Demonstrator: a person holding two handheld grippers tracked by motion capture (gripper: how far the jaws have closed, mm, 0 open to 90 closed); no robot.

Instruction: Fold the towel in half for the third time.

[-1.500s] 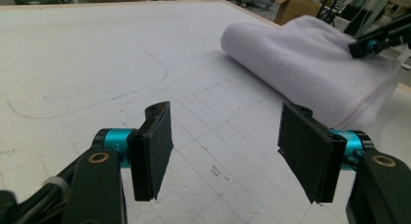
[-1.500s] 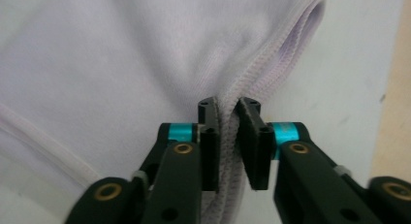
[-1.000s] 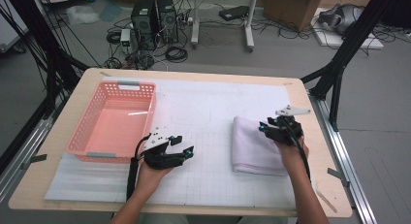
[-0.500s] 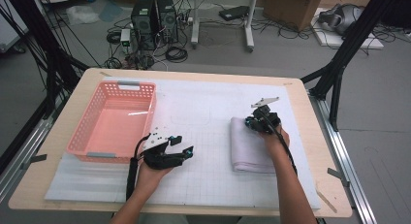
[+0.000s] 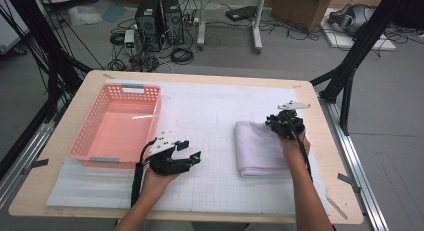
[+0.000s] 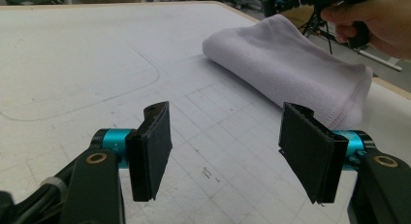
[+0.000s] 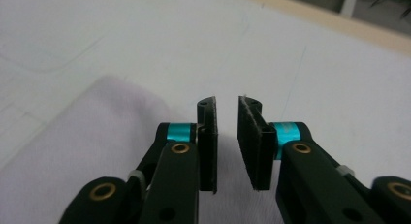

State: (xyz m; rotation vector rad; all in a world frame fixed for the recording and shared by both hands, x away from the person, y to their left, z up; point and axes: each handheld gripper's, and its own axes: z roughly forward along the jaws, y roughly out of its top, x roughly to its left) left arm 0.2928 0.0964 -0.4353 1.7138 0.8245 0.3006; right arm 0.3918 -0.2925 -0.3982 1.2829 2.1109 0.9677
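Folded towel (image 5: 260, 147), soft pale lilac terry with a stitched hem, lying flat on the gridded white mat (image 5: 215, 176) right of centre; rounded fold on its left side, long axis running from near edge to far edge. Right gripper (image 5: 281, 122) over its far right corner, jaws narrowly parted, gripping nothing. Left gripper (image 5: 192, 152) spread wide, beside pink lattice plastic basket (image 5: 90, 123).

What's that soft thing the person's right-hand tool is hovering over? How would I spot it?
Start at the wooden table with its white gridded mat. Opposite the pink basket, under the right gripper, lies a folded towel. It is pale lilac, the one soft cloth among hard things.
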